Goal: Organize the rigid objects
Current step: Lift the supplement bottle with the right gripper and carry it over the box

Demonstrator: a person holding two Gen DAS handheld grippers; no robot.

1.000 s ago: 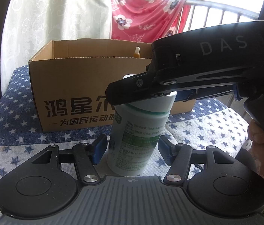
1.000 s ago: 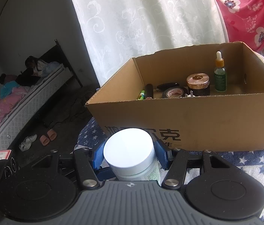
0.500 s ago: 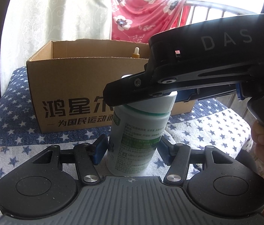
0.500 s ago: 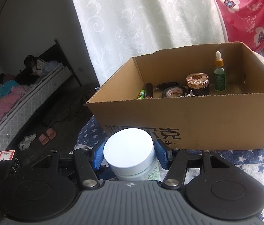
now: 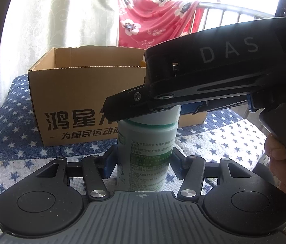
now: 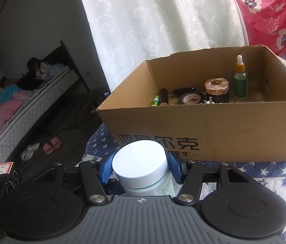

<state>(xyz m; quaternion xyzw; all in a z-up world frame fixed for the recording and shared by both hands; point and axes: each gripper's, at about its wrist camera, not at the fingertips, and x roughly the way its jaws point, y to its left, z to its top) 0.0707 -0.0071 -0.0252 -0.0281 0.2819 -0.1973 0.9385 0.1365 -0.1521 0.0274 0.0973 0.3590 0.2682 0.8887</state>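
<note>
My left claw (image 5: pixel 143 162) has just been closing round the body of the white bottle (image 5: pixel 146 152); blue pads flank its lower label on both sides, looking in contact, though I cannot be sure they press hard. My right claw (image 6: pixel 140 170) sits higher, its pads against the white cap (image 6: pixel 140 160), a steady hold at middling width. So both claws are on one bottle, which stands upright on the star-print cloth (image 5: pixel 15 126), just in front of the cardboard box (image 6: pixel 214 126). Handling, as I judge it: rigid plastic, smooth label, probably light unless full; the wall will not give under the pads but could slip on a glossy surface. The cap is the wider, ridged-free part, so a grip below its rim or mid-body looks safest. Cap may turn if twisted, so lift straight. Pose: both claws angle downward, the right crossing over the left from the right side, a thumb (image 5: pixel 275 148) visible on its handle. Box already holds a dropper bottle (image 6: pixel 240 81), a copper-lidded jar (image 6: pixel 217 90) and a tape roll (image 6: pixel 191 99); room remains at the near right.
</note>
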